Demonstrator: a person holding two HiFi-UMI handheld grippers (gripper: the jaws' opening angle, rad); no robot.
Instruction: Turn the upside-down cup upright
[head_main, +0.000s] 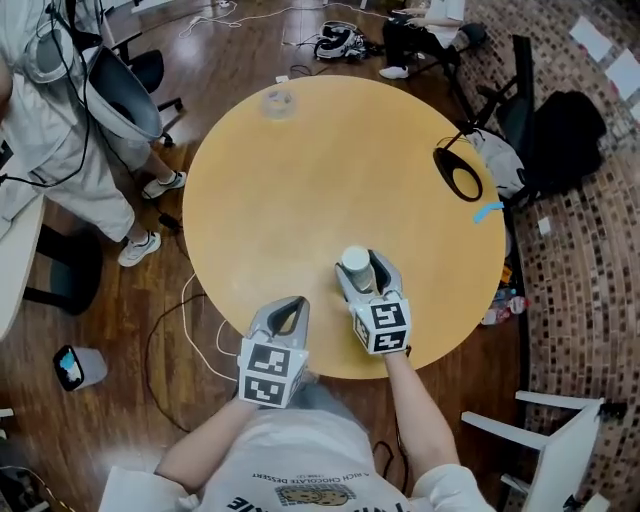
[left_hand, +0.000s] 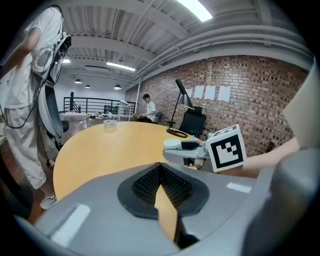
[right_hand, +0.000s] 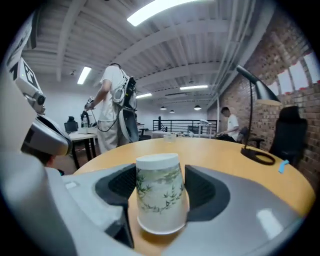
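A white paper cup (head_main: 354, 262) printed with green leaves sits between the jaws of my right gripper (head_main: 363, 266), over the near part of the round yellow table (head_main: 300, 180). In the right gripper view the cup (right_hand: 159, 192) stands base up and rim down, with both pads (right_hand: 200, 187) against its sides. My right gripper (right_hand: 160, 182) is shut on it. My left gripper (head_main: 289, 304) hovers at the table's near edge, left of the right one, its tips together and nothing in them. The left gripper view shows its pads (left_hand: 172, 187) meeting, and the cup (left_hand: 172, 144) beyond.
A small clear round object (head_main: 278, 102) lies at the table's far edge. A black lamp base (head_main: 458, 172) sits at the right rim, with a blue strip (head_main: 488, 211) beside it. A person (head_main: 60, 150) stands at the left. Chairs and cables surround the table.
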